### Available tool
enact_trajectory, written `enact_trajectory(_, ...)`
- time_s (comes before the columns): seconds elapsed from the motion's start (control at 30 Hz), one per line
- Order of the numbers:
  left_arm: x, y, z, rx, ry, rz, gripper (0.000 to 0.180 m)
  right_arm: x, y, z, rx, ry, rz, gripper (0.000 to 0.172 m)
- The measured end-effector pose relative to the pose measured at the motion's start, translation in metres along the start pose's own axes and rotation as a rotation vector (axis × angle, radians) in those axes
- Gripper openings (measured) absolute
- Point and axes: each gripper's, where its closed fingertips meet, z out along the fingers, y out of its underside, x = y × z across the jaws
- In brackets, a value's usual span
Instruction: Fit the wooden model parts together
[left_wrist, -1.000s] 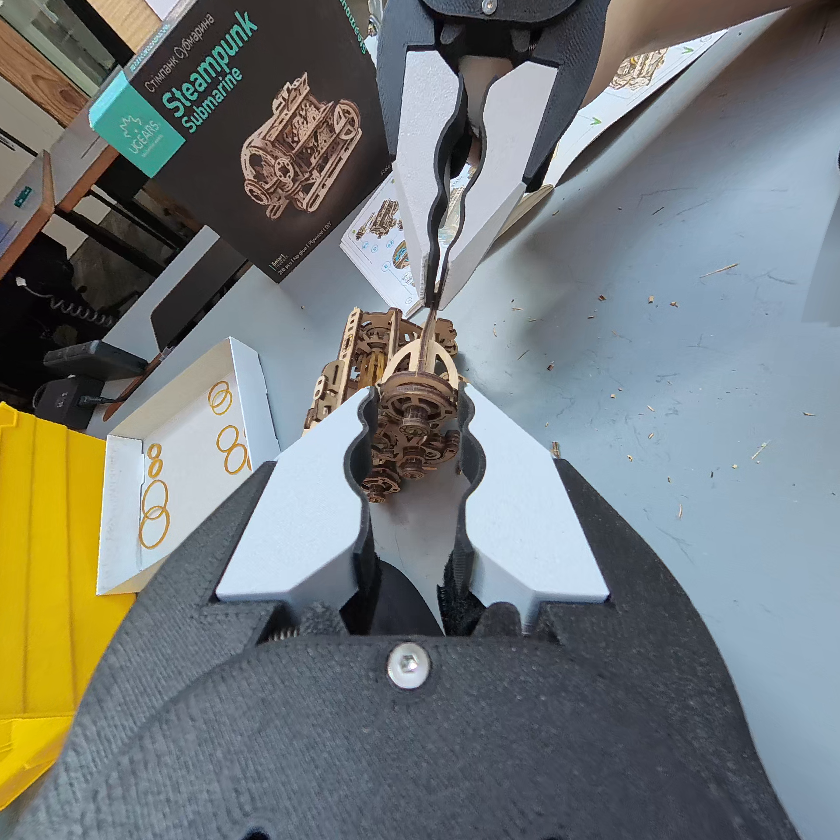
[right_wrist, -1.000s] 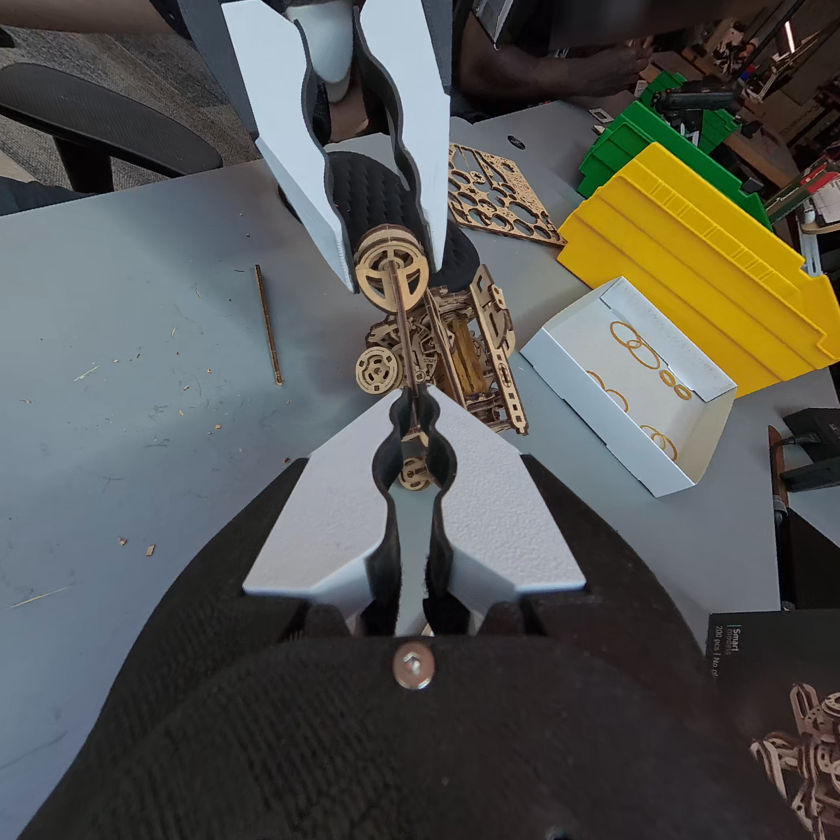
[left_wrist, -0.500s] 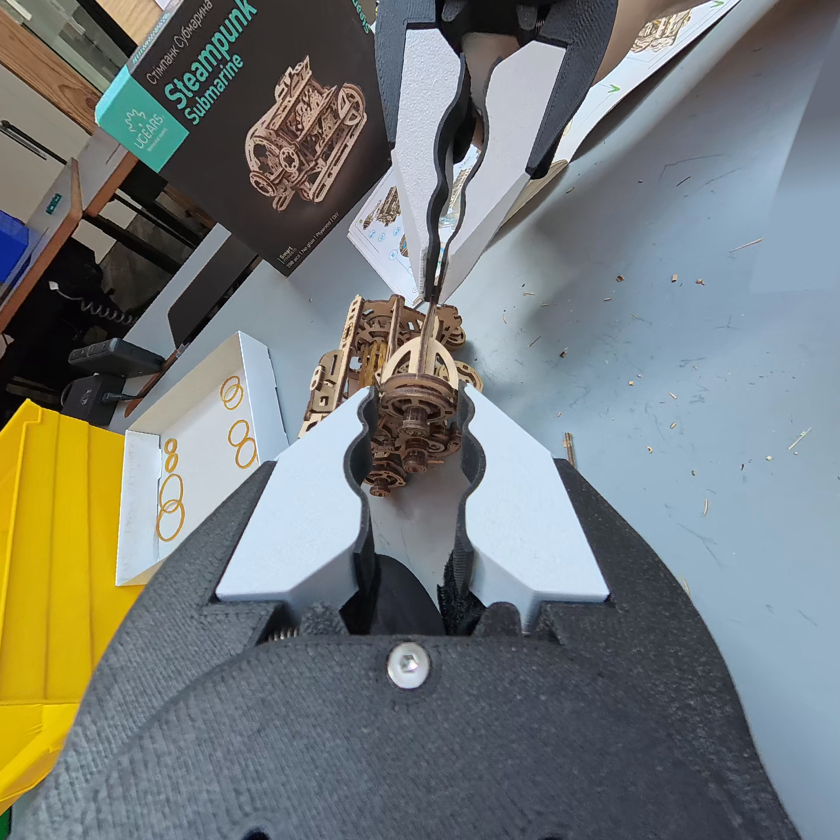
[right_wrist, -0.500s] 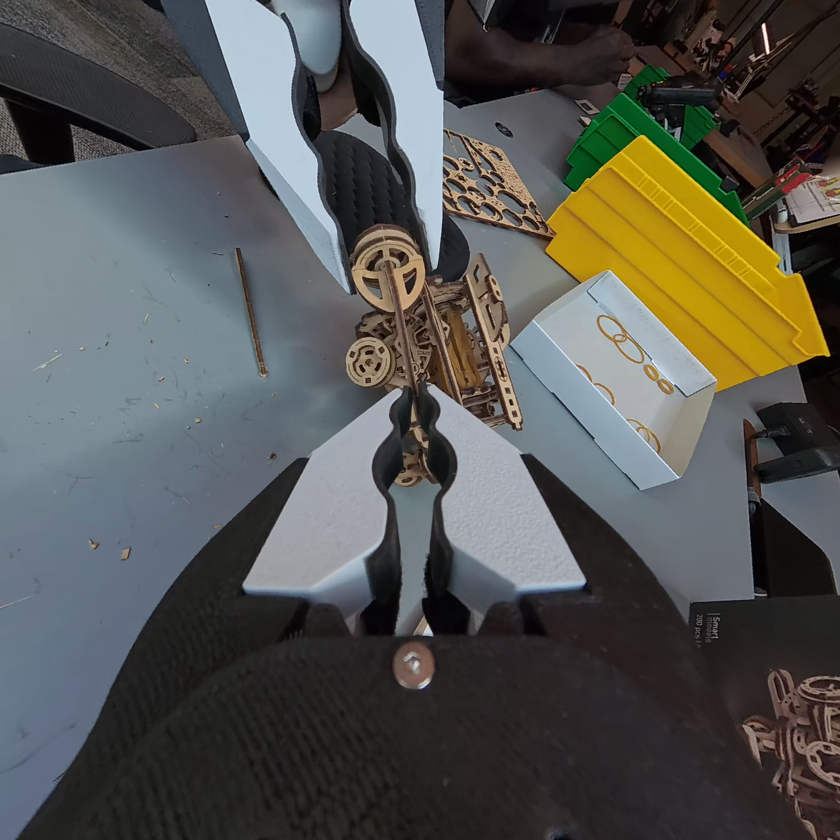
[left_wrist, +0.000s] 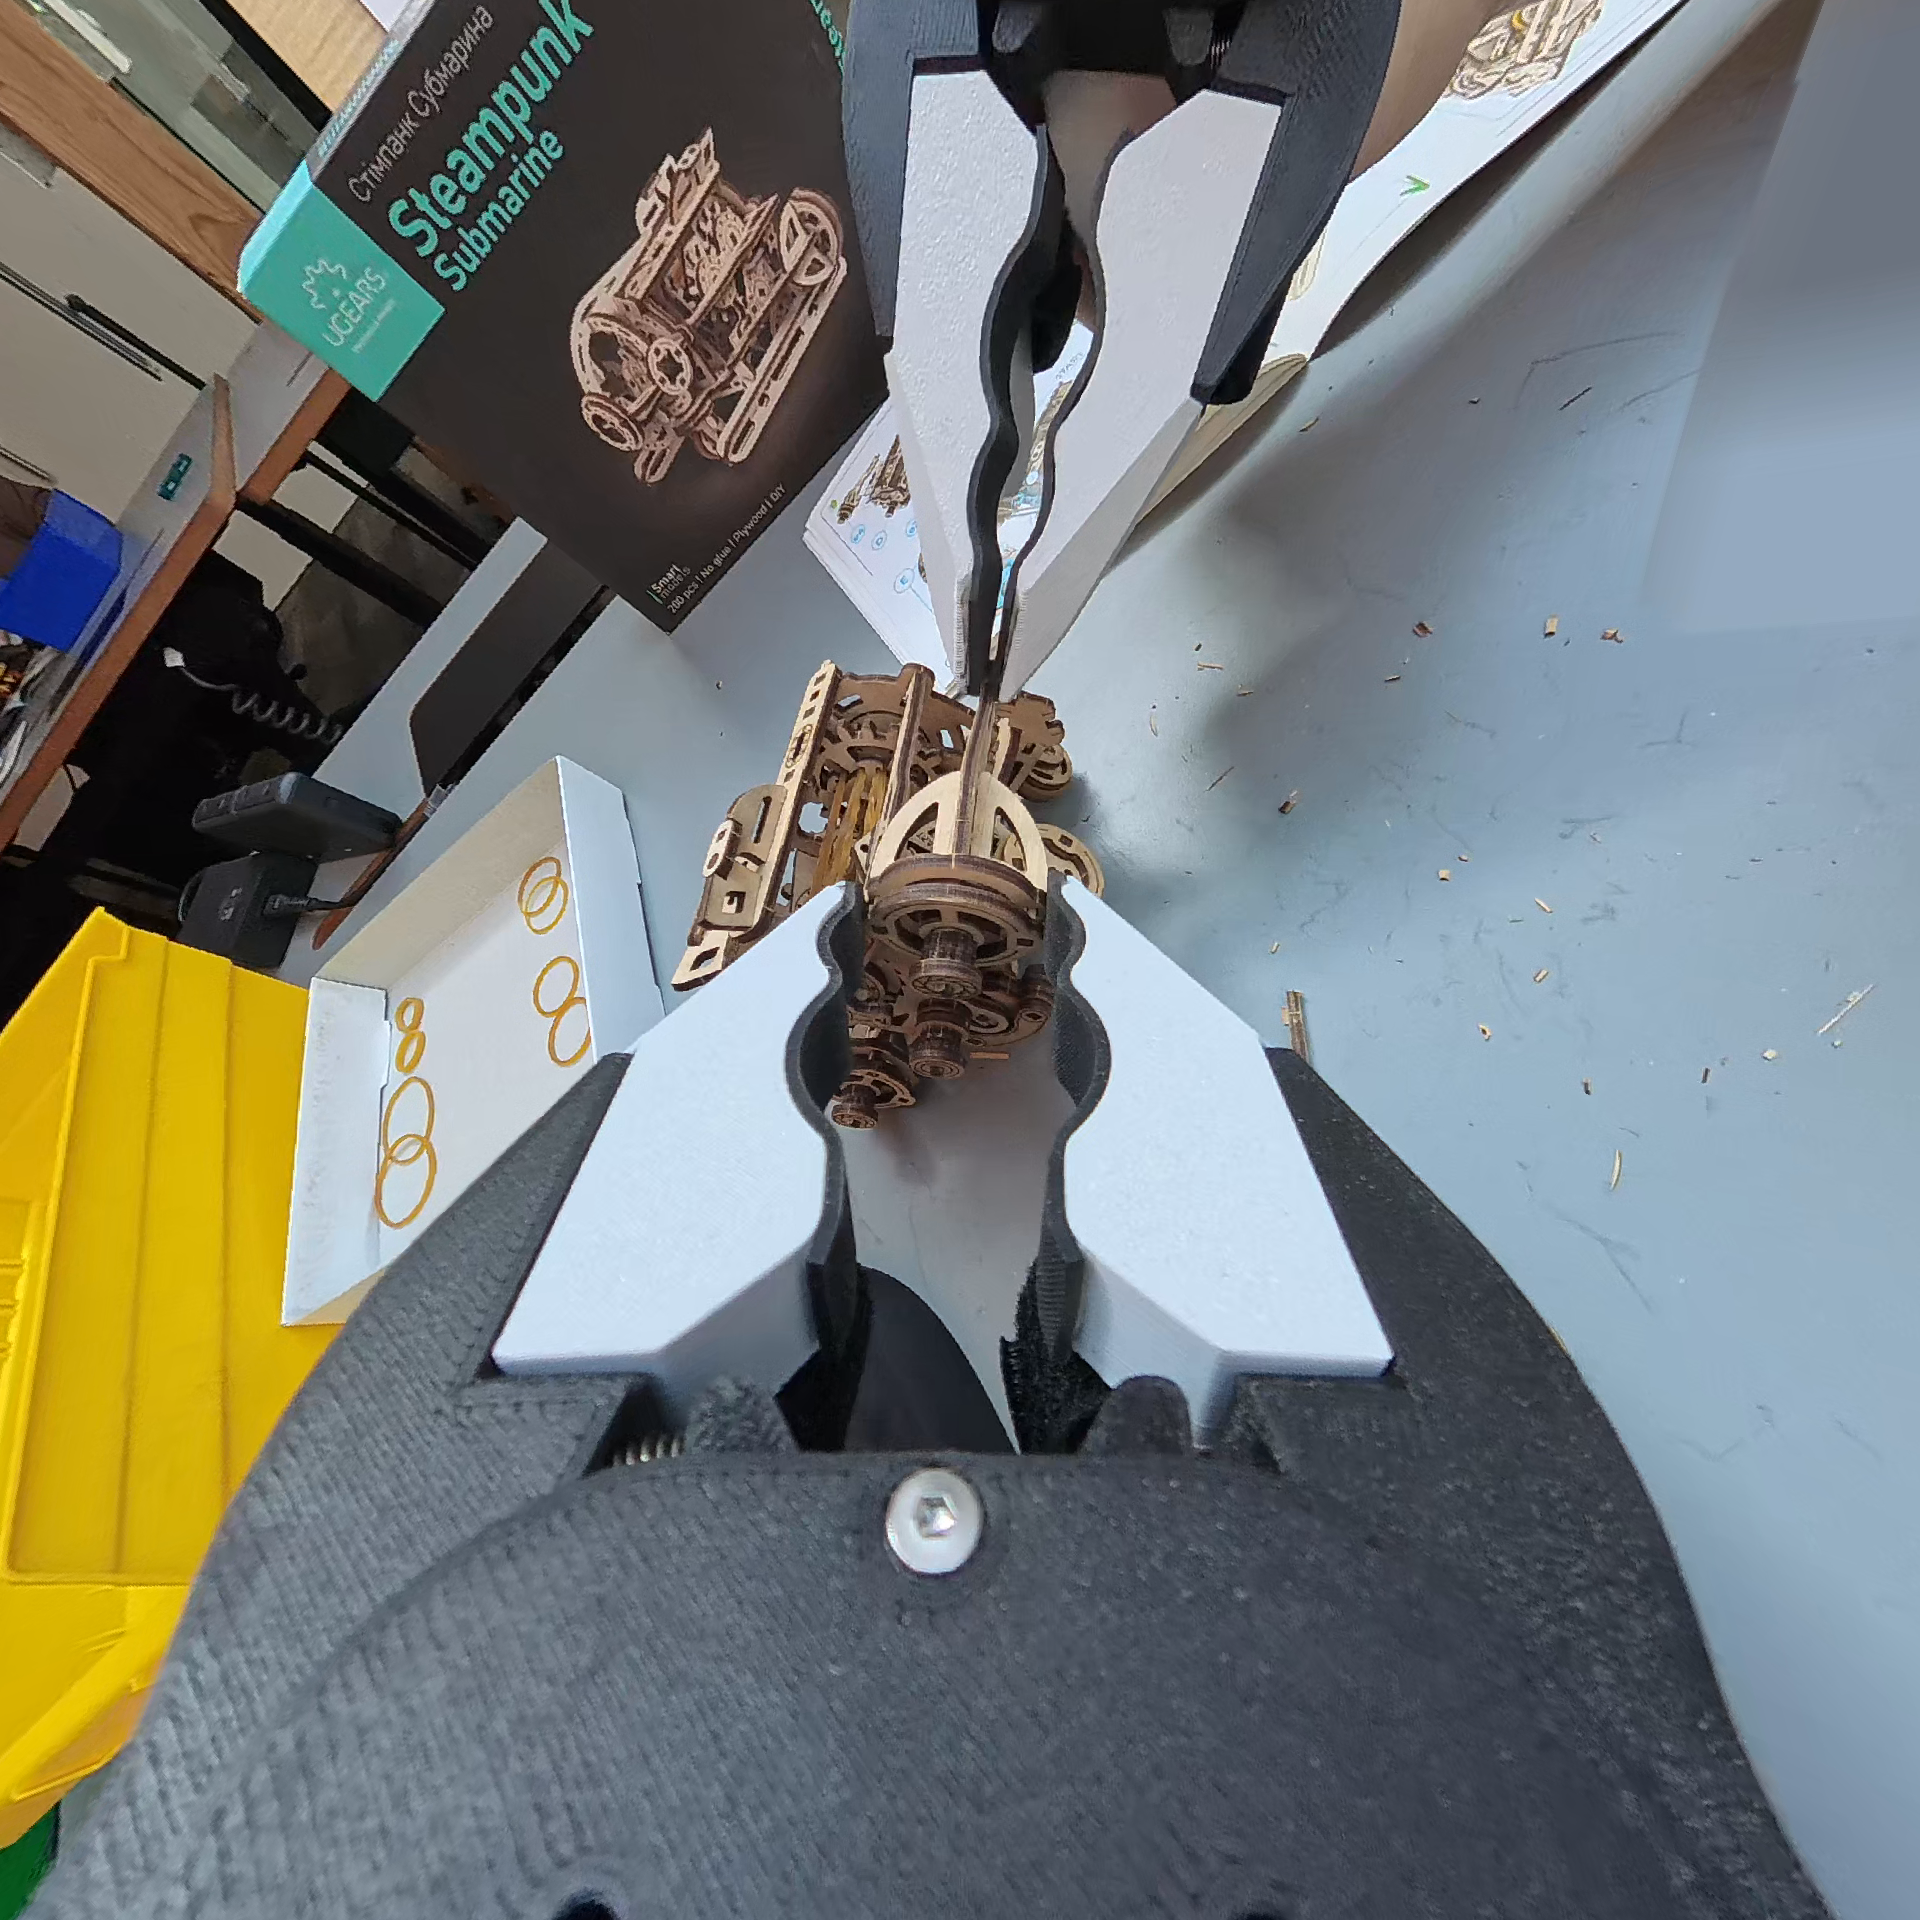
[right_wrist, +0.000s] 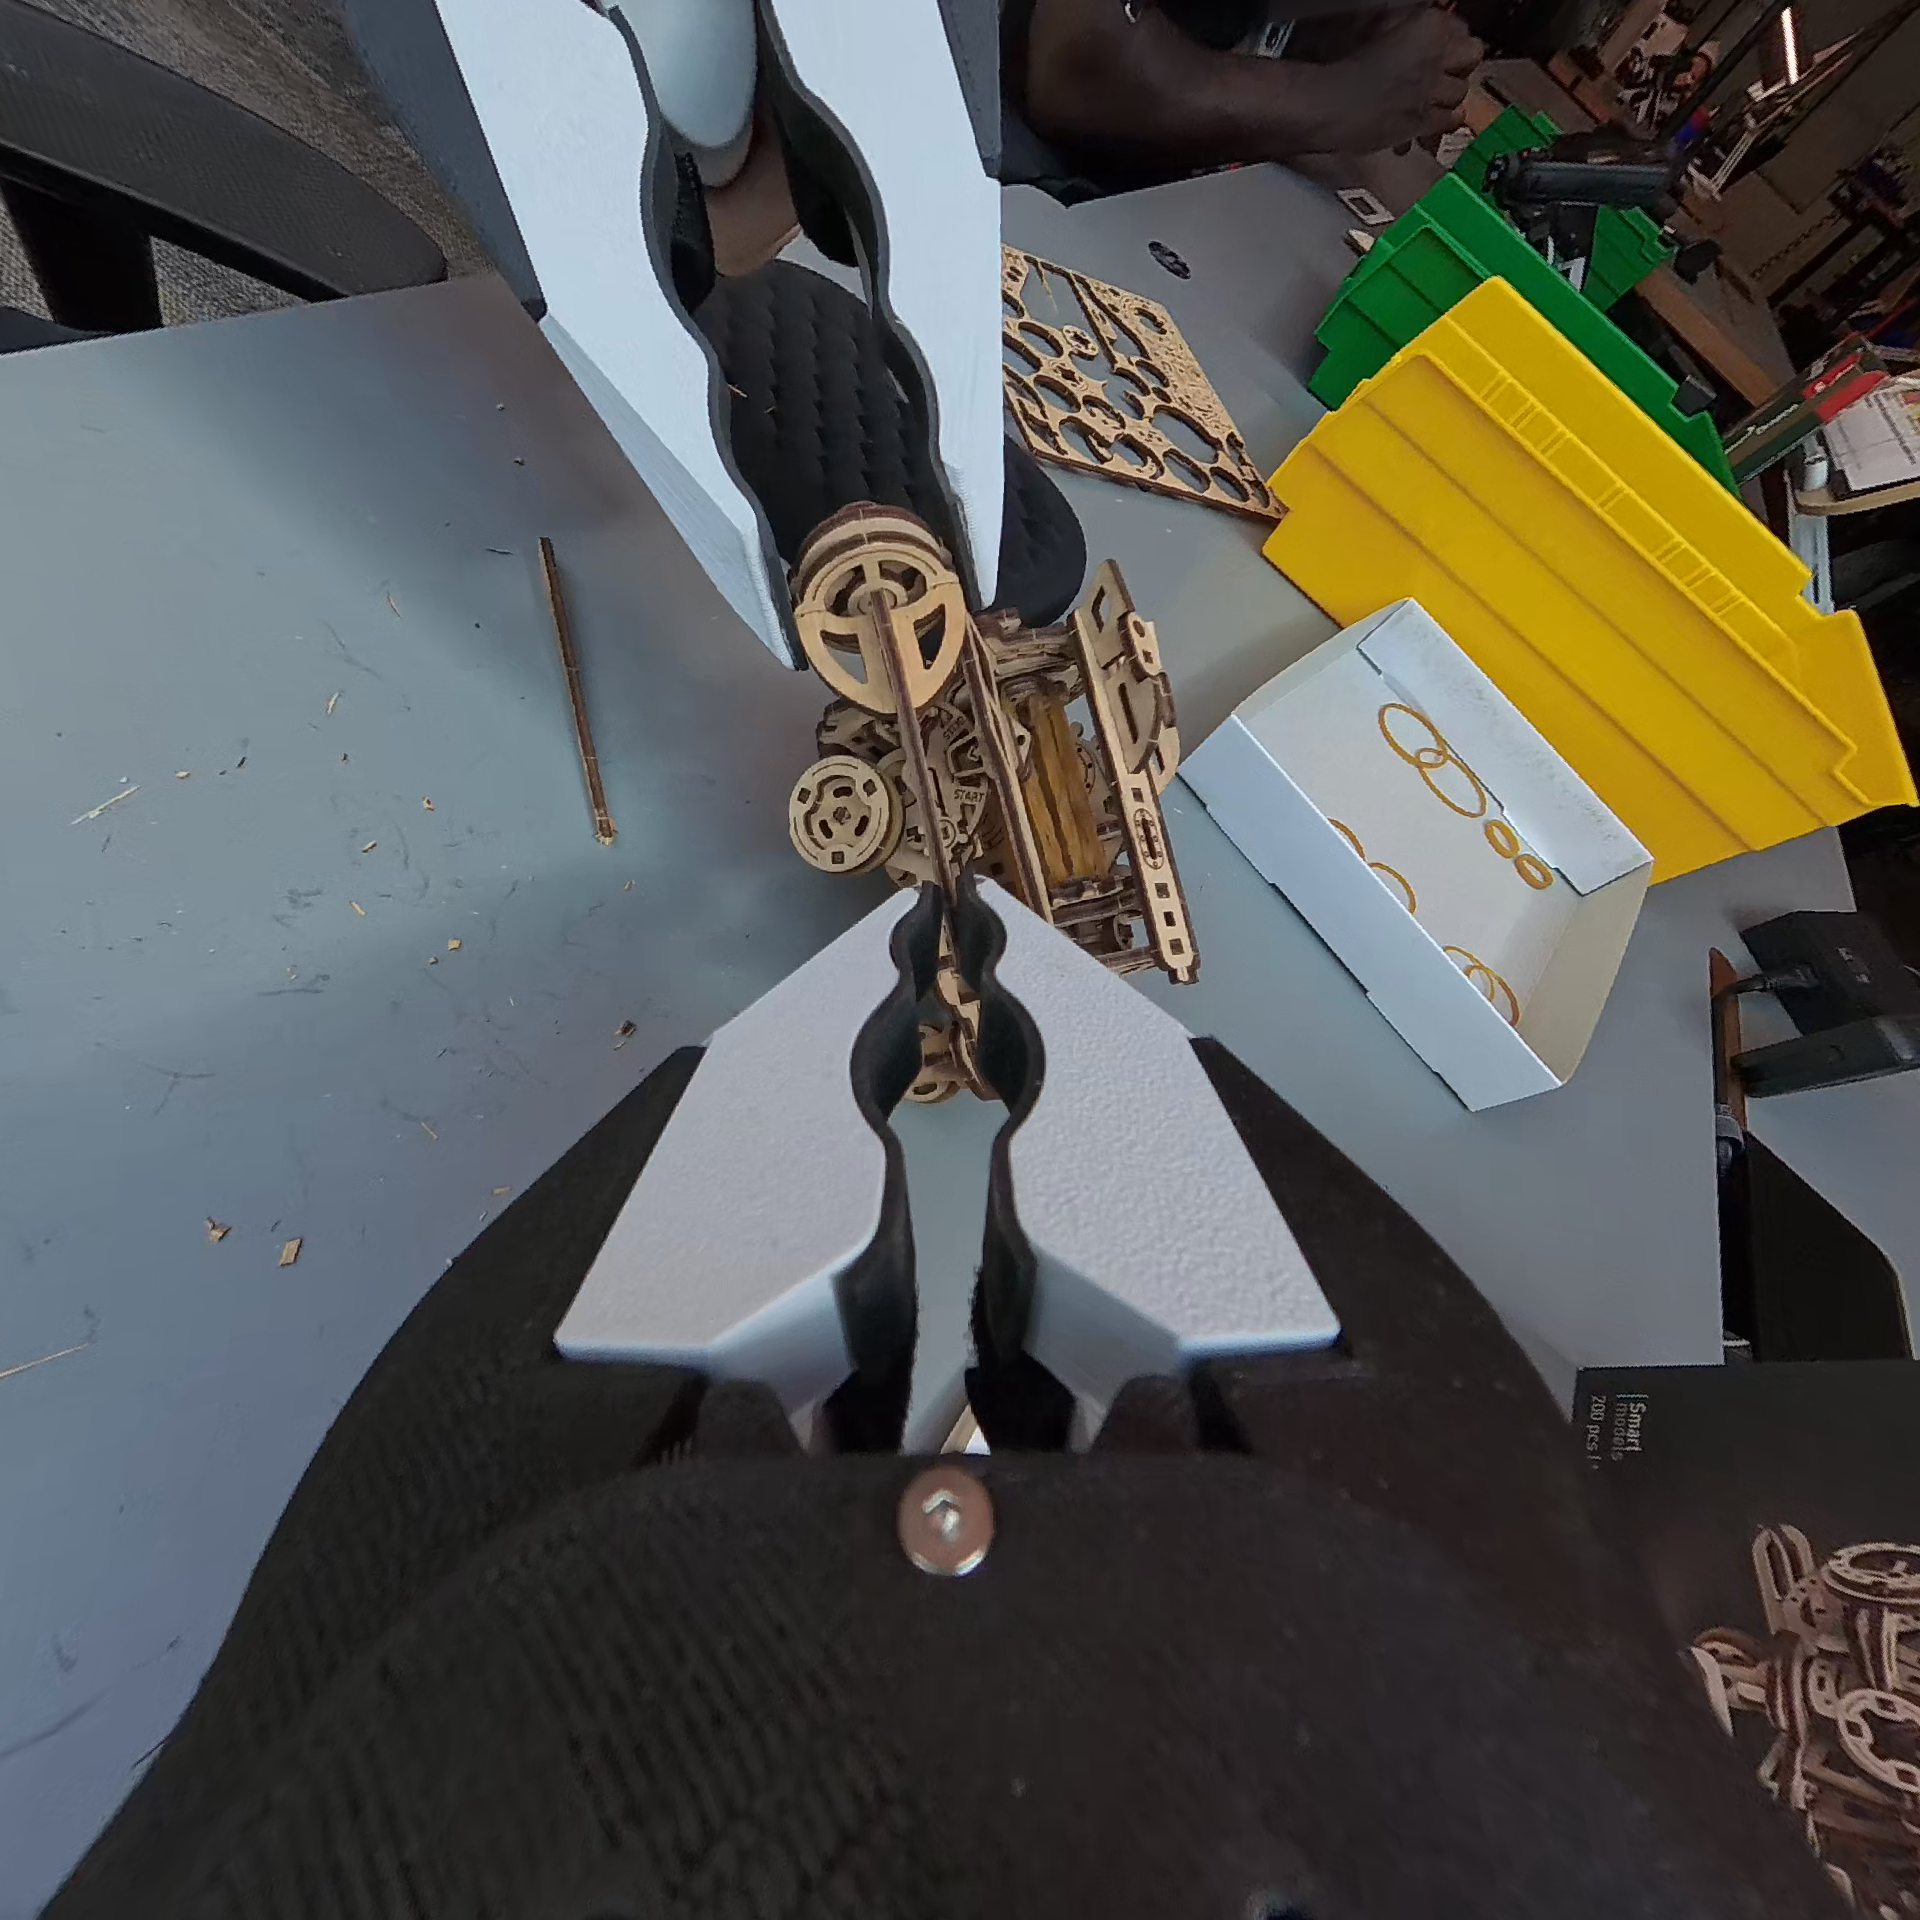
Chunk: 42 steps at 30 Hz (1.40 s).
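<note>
- The left tongs (left_wrist: 951, 914), at the centre of the left wrist view, stand partly open with both dark pads pressed on the rim of a round, layered wooden wheel hub with a pale spoked face (left_wrist: 951, 883), so that hub is clamped.
- The right tongs (right_wrist: 951, 894), just above the centre of the right wrist view, are pinched nearly together on a thin flat strip of dark-edged plywood (right_wrist: 914, 748); the strip runs from their tips up to the spoked face of the hub.
- The step in hand looks like seating this strip in the slot across the hub's face; the strip already touches the hub, but how deep it sits cannot be told.
- Behind and below the held parts, the larger tan wooden model body of gears and frames (right_wrist: 1081, 769) lies on the grey desk (right_wrist: 260, 935), close to the hub; whether the two touch is unclear.
- The next move calls for keeping the strip square to the slot and pressing along its length while the left tongs brace the hub, since thin plywood may bend or snap if pushed at an angle.
- At the right of the right wrist view sit a white cardboard tray with yellow rubber bands (right_wrist: 1455, 831) and a yellow plastic bin (right_wrist: 1558, 582), clear of the work.
</note>
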Motion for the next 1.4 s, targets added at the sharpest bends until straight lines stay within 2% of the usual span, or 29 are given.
enact_trajectory(0.4,0.004,-0.001,0.001,-0.024,0.011,0.026,0.033,-0.002,0.005,0.002,-0.013,-0.024,0.034,0.002)
enact_trajectory(0.57,0.004,-0.001,0.001,-0.027,0.016,0.033,0.032,-0.002,0.000,-0.005,0.044,-0.047,0.034,0.003)
enact_trajectory(0.73,0.005,-0.001,0.001,-0.030,0.019,0.040,0.033,0.000,0.007,-0.018,0.068,-0.074,0.000,0.014)
enact_trajectory(0.8,0.004,-0.001,0.001,-0.036,0.014,0.044,0.033,0.000,0.012,-0.018,0.059,-0.082,-0.007,0.016)
enact_trajectory(1.0,0.006,-0.001,0.002,-0.060,-0.005,0.097,0.032,-0.004,0.016,-0.013,0.028,-0.065,-0.074,0.008)
enact_trajectory(1.17,0.005,0.000,0.003,-0.083,-0.023,0.128,0.032,-0.012,0.022,-0.007,-0.019,-0.072,-0.128,0.017)
enact_trajectory(1.4,0.007,0.000,0.003,-0.097,-0.051,0.172,0.032,-0.003,0.030,0.000,-0.056,0.010,-0.150,0.018)
